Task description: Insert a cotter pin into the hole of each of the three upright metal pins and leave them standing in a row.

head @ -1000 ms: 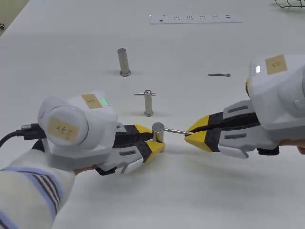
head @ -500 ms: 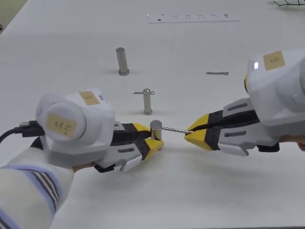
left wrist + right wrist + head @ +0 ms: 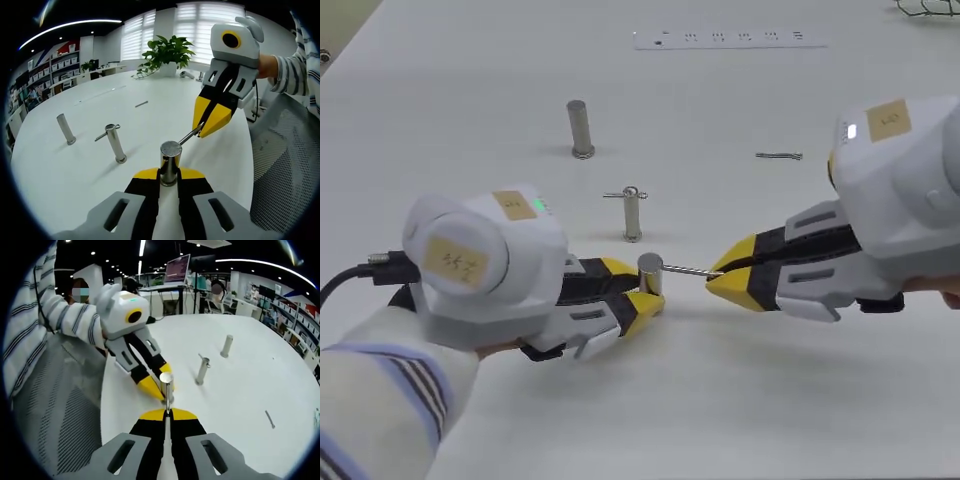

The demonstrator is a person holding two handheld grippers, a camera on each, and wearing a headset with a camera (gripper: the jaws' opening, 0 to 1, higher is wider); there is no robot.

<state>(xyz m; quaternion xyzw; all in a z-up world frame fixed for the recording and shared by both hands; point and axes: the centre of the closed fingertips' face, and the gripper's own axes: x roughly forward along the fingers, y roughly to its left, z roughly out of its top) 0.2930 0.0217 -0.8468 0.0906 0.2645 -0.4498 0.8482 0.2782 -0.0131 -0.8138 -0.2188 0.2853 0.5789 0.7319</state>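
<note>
Jaws of the left hand-held gripper (image 3: 648, 296) are clenched on the lower part of the nearest metal pin (image 3: 651, 274), which stands upright on the white tabletop (image 3: 720, 410). From the right, the right hand-held gripper (image 3: 715, 277) is pinched shut on a cotter pin (image 3: 684, 270), held level with its free end meeting that metal pin just under its cap; whether the tip is inside the hole cannot be told. A little farther off stands the second metal pin (image 3: 632, 218), upright, with a fitted cotter pin (image 3: 618, 196) lying crosswise through its top. Beyond it and to the left, well apart, stands the third metal pin (image 3: 579, 128), bare. A loose cotter pin (image 3: 779, 155) lies flat on the tabletop off to the right, and a white power strip (image 3: 730, 38) lies near the far edge.
</note>
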